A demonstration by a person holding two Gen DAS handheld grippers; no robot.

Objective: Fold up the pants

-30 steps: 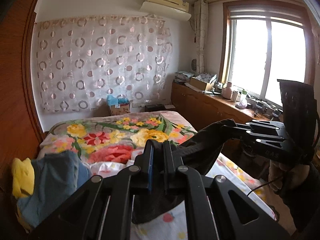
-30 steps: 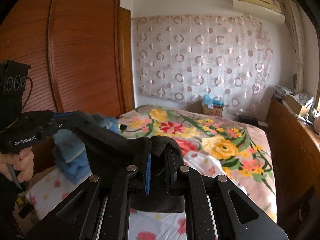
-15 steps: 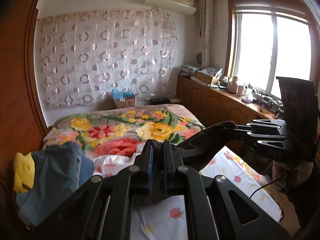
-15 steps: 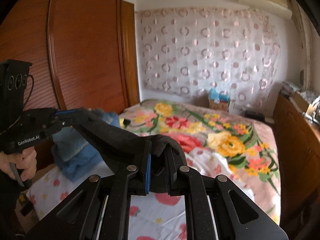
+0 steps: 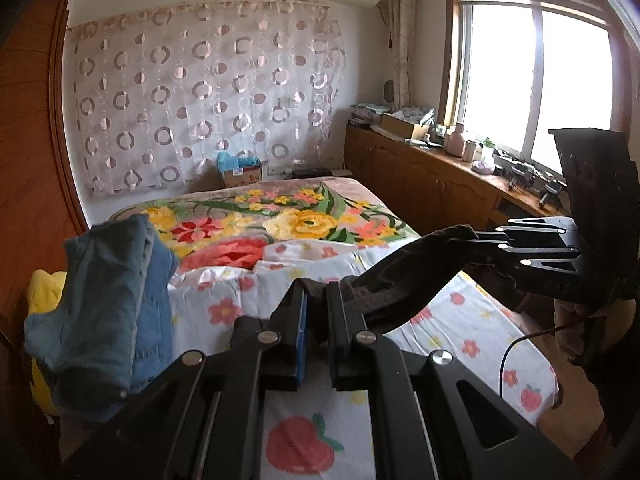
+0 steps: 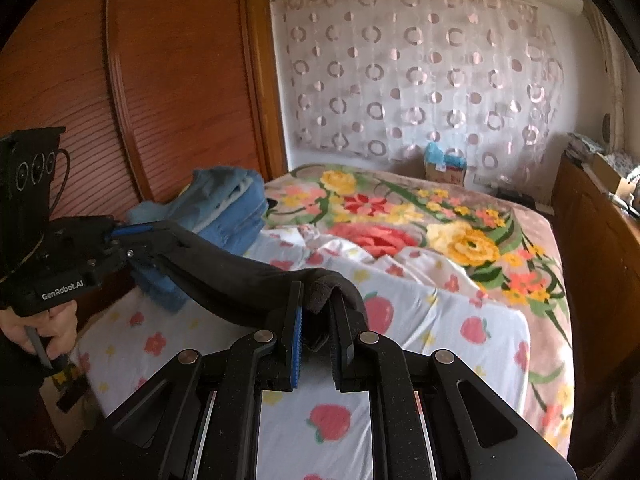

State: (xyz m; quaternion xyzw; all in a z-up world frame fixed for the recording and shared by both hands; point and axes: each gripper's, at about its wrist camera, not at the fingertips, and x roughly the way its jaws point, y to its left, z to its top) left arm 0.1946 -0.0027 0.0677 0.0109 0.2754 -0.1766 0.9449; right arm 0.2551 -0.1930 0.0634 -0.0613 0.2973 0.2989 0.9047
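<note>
The left gripper (image 5: 316, 300) pinches one end of the dark pants (image 5: 400, 284) between its narrow fingers. The right gripper (image 6: 316, 312) is closed on the other end in the same way. The pants hang between them in the air, above the bed (image 6: 400, 380), and the middle sags a little. The cloth looks soft and light, so it probably will not keep any shape. I think the best hold is at the edge corners, with the fabric kept stretched. A pile of blue clothes (image 5: 112, 300) lies near the wardrobe (image 6: 160, 100).
</note>
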